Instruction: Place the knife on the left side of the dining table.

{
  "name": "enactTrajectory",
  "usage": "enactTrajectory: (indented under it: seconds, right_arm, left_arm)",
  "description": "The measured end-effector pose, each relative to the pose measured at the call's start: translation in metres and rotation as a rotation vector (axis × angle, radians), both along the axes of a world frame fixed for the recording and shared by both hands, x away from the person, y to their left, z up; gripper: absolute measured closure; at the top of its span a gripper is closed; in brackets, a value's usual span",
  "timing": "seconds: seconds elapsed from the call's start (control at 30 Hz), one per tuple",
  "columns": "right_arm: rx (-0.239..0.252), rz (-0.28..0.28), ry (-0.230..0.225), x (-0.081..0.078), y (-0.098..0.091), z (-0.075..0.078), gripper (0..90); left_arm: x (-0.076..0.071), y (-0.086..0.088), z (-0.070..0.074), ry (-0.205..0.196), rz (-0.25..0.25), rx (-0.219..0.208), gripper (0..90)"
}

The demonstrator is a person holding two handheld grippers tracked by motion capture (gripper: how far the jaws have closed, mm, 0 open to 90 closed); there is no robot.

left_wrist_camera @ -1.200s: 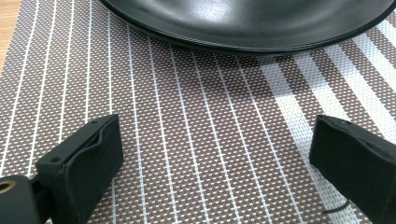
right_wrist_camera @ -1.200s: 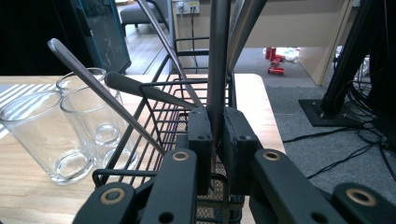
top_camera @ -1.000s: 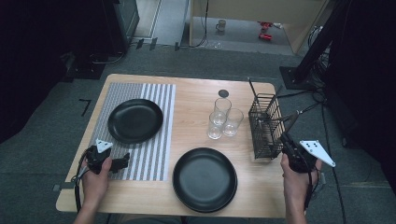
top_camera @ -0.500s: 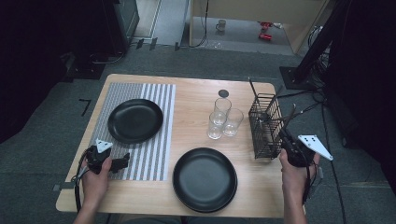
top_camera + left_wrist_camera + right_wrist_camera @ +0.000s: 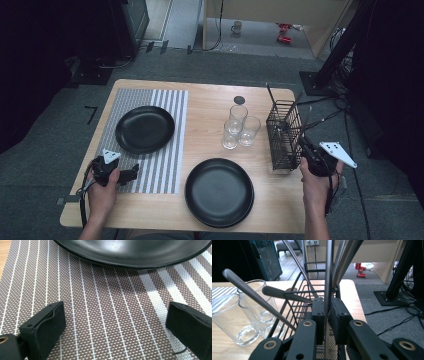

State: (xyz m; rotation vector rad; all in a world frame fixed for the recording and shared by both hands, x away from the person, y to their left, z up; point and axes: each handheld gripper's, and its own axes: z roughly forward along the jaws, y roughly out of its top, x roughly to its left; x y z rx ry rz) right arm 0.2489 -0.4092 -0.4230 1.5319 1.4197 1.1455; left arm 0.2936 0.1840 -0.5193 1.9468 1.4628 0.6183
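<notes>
My right tongs [image 5: 325, 315] are clamped on 1 utensil handle [image 5: 328, 277] standing in the basket [image 5: 284, 135]. I'd lift straight up, clear of the handles to its left. My left tongs [image 5: 112, 327] gape empty over the mat [image 5: 105, 310], just short of the plate [image 5: 135, 252].

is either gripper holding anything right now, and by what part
The right gripper is shut on a metal utensil handle standing in the wire basket, partway up its shaft. The left gripper is open over the placemat, holding nothing.
</notes>
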Motion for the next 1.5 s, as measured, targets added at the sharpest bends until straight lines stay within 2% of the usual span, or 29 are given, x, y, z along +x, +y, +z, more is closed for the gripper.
enactTrajectory:
  seconds: [0.4, 0.73, 0.93, 1.13, 1.27, 1.37, 1.5]
  right_arm:
    - [-0.003, 0.015, -0.007, 0.005, 0.004, 0.011, 82.3]
    - [-0.019, 0.012, -0.009, 0.022, 0.009, 0.026, 75.4]
    - [-0.028, -0.015, -0.021, 0.032, 0.013, 0.031, 68.7]
    - [-0.058, -0.048, -0.032, 0.042, 0.017, 0.035, 63.4]
    - [-0.074, -0.059, -0.017, 0.049, 0.02, 0.034, 61.6]
    - [-0.073, -0.056, 0.006, 0.052, 0.021, 0.031, 62.0]
    - [-0.068, -0.035, 0.019, 0.054, 0.021, 0.028, 68.9]
  left_arm:
    - [0.0, 0.0, 0.0, 0.0, 0.0, 0.0, 3.1]
    - [0.0, 0.0, 0.0, 0.0, 0.0, 0.0, 3.1]
    - [0.0, 0.0, 0.0, 0.0, 0.0, 0.0, 3.1]
    - [0.0, 0.0, 0.0, 0.0, 0.0, 0.0, 3.1]
    - [0.0, 0.0, 0.0, 0.0, 0.0, 0.0, 3.1]
    - [0.0, 0.0, 0.0, 0.0, 0.0, 0.0, 3.1]
    - [0.0, 0.0, 0.0, 0.0, 0.0, 0.0, 3.1]
